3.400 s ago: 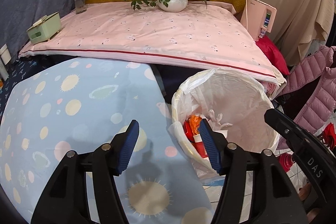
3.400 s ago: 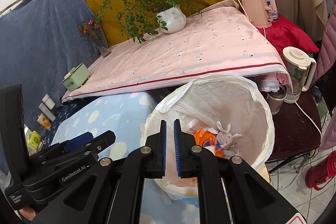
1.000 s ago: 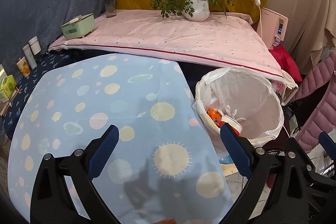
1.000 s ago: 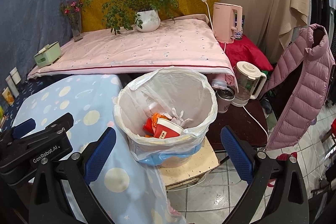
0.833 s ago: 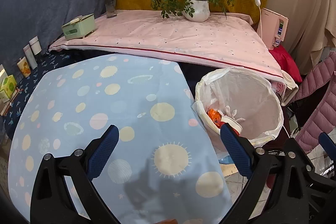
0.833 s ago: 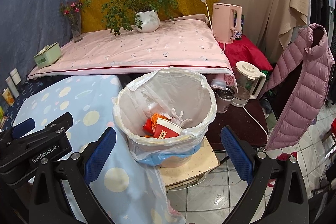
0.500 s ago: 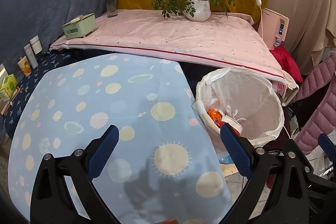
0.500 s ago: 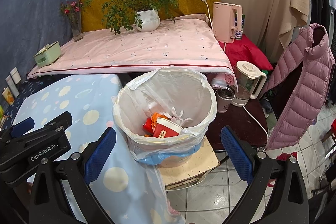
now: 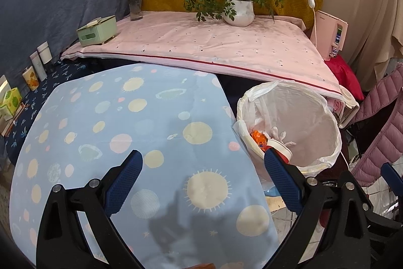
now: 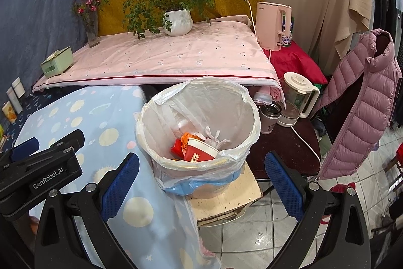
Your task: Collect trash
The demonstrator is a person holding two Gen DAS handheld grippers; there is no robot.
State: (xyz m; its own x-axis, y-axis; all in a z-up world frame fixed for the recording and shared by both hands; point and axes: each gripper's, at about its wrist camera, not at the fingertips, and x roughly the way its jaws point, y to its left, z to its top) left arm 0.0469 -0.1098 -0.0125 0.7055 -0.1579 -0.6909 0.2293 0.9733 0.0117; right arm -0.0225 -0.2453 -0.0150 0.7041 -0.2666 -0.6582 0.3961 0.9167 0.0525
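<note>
the left tool (image 9: pixel 200 167) hangs with its jaws spread wide and nothing between them, above the blue spotted cloth (image 9: pixel 121 122) on the desk. no scrap shows on that cloth, which is probably why it grips nothing. just off the desk's right edge stands the bin (image 10: pixel 199 102) with its white liner folded over the rim to stay in place; the trash (image 10: pixel 195 146), a red cup and orange wrappers, sits inside. the right tool (image 10: pixel 200 168) gapes empty in front of the bin.
</note>
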